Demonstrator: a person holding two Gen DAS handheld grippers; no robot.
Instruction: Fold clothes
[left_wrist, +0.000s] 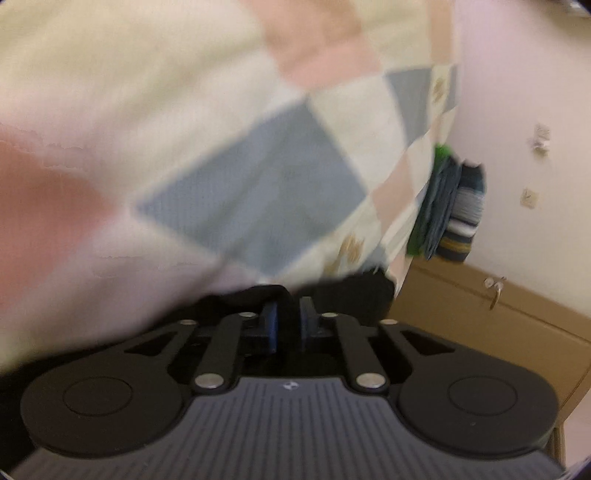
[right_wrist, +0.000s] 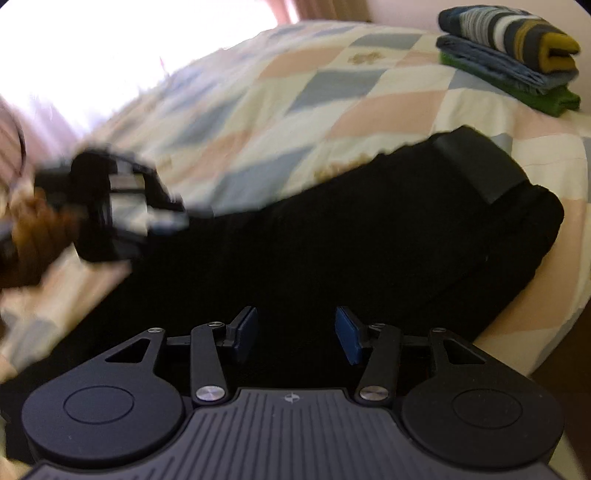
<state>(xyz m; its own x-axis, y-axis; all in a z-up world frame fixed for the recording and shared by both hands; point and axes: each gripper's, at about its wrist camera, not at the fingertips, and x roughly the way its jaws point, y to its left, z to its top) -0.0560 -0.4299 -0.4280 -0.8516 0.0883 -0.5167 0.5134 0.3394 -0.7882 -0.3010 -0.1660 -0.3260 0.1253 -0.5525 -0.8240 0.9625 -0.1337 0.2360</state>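
Observation:
A black garment (right_wrist: 332, 229) lies spread on the checked quilt of the bed (right_wrist: 280, 96), with a grey cuff or band at its far right end (right_wrist: 476, 162). My right gripper (right_wrist: 294, 334) is open just above the garment's near part, blue pads apart. My left gripper (left_wrist: 289, 317) is shut on a fold of the black garment (left_wrist: 343, 295), which passes between its blue pads. In the right wrist view the left gripper (right_wrist: 177, 218) shows blurred at the garment's left end, held by a hand.
A stack of folded clothes (right_wrist: 509, 55), striped on blue on green, sits at the bed's far right corner; it also shows in the left wrist view (left_wrist: 450, 206). A brown cabinet (left_wrist: 480, 317) stands beside the bed against a pale wall.

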